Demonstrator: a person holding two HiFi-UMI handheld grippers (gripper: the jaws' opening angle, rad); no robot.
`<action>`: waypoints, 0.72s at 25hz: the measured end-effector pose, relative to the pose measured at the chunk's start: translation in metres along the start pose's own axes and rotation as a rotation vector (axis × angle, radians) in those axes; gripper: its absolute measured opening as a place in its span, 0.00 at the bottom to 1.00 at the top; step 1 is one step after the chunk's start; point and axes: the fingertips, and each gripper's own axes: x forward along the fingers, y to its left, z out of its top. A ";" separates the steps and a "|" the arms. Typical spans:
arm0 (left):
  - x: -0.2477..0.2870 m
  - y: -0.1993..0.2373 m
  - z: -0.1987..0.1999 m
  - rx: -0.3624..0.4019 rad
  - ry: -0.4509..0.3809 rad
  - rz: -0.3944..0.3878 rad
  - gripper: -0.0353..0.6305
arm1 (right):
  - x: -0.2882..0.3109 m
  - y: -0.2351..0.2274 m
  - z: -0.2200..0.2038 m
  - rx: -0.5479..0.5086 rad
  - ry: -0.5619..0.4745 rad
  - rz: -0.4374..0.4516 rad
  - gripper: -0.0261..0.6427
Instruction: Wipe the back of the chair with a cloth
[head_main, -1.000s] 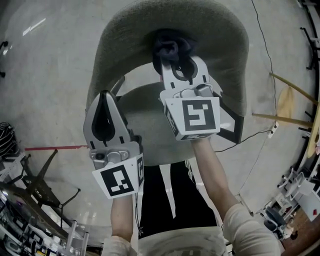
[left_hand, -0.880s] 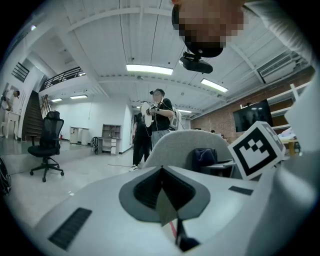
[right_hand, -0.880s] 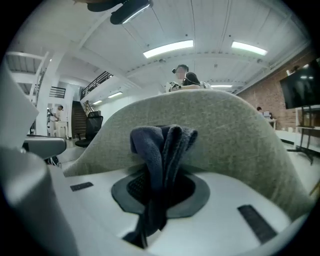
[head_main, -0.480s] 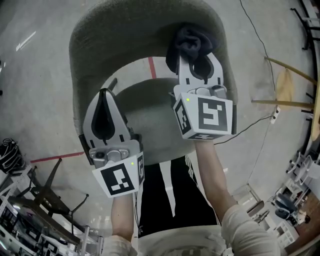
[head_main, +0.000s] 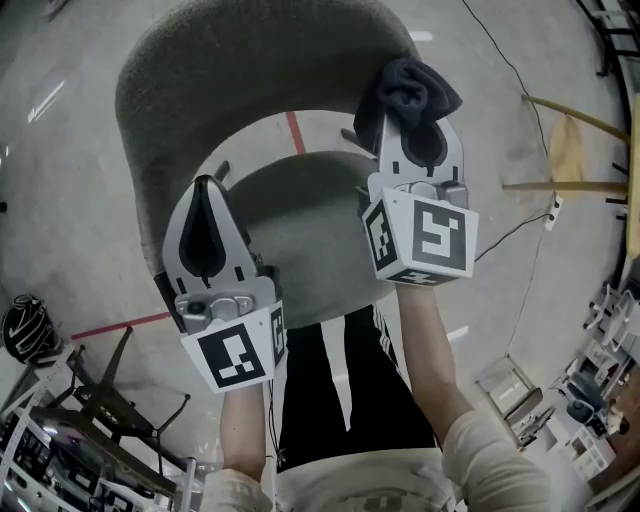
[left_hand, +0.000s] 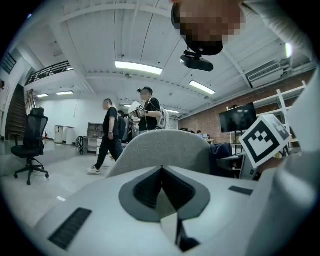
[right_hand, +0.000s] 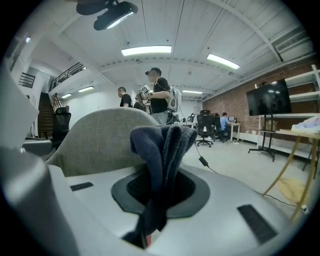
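The grey upholstered chair back (head_main: 200, 60) curves round the seat (head_main: 300, 230) below me. My right gripper (head_main: 412, 100) is shut on a dark bunched cloth (head_main: 405, 88), which sits at the right end of the chair back. In the right gripper view the cloth (right_hand: 160, 145) hangs between the jaws of the right gripper (right_hand: 159, 175), with the chair back (right_hand: 100, 140) just behind and to the left. My left gripper (head_main: 205, 190) is shut with nothing in it, held over the left part of the seat. In the left gripper view the left gripper (left_hand: 161, 170) points at the chair back (left_hand: 160, 150).
A red tape line (head_main: 295, 130) and a black cable (head_main: 500, 60) run over the concrete floor. A wooden stand (head_main: 570, 150) is at the right, another chair's base (head_main: 90, 400) at the lower left. People (left_hand: 107, 135) walk in the background, near a black office chair (left_hand: 32, 140).
My right gripper has slid the cloth from the middle of the chair back to its right end. The left gripper has stayed where it was, shut.
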 end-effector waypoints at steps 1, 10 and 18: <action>0.001 -0.002 -0.001 0.001 0.001 -0.003 0.08 | 0.000 -0.003 -0.001 -0.001 0.000 -0.006 0.12; -0.006 -0.002 -0.003 -0.013 0.002 0.022 0.08 | -0.006 0.001 0.002 0.006 -0.005 0.006 0.12; -0.026 0.026 -0.016 -0.029 0.011 0.128 0.08 | -0.013 0.088 0.000 -0.081 -0.049 0.275 0.12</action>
